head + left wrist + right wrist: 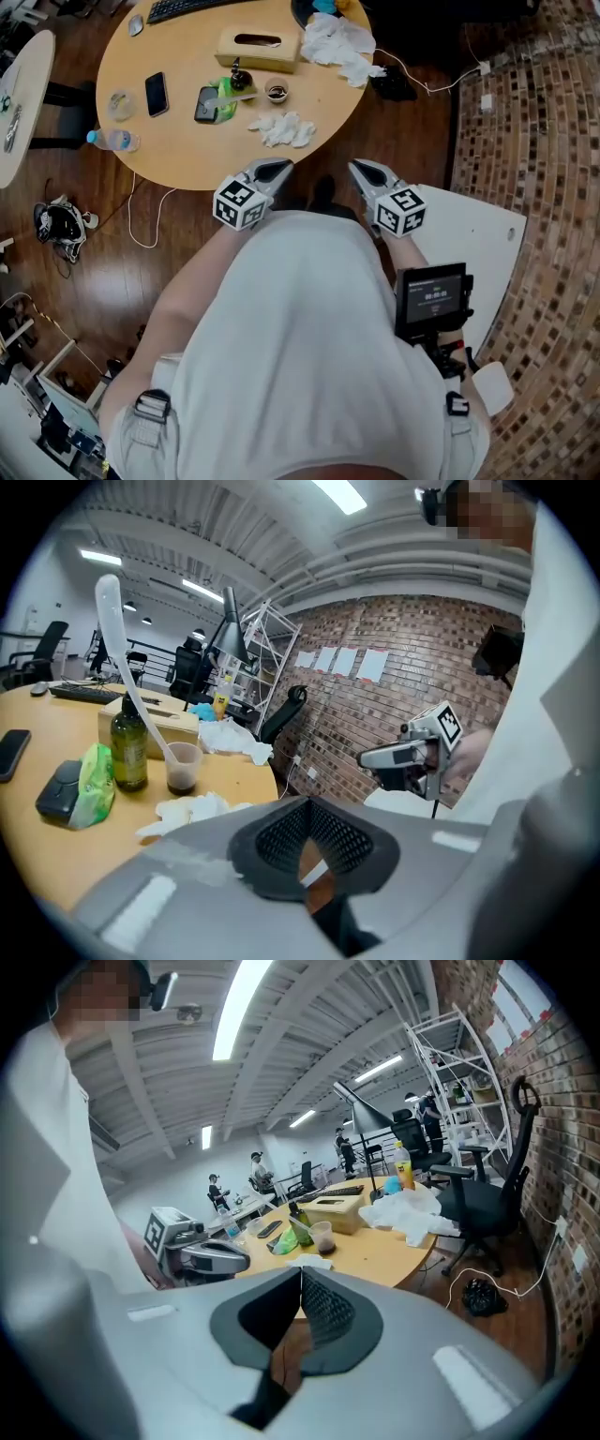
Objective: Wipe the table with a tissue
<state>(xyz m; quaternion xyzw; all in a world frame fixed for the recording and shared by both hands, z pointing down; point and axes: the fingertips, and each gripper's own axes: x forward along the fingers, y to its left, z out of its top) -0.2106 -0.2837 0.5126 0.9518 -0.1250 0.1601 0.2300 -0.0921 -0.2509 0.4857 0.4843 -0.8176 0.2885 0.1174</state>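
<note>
A crumpled white tissue (281, 129) lies on the round wooden table (187, 159) near its front edge; it also shows in the left gripper view (187, 810) and in the right gripper view (309, 1262). My left gripper (277, 171) hangs just off the table's near edge, a short way below the tissue in the head view, jaws shut and empty (307, 803). My right gripper (364, 172) is held beside it over the floor, also shut and empty (300, 1274). Neither one touches the tissue.
On the table stand a tissue box (258, 49), a dark bottle (239, 77), a small cup (276, 91), a green packet (225, 98), a phone (157, 94), a water bottle (114, 140) and a pile of white tissues (339, 45). A white board (478, 234) lies at the right.
</note>
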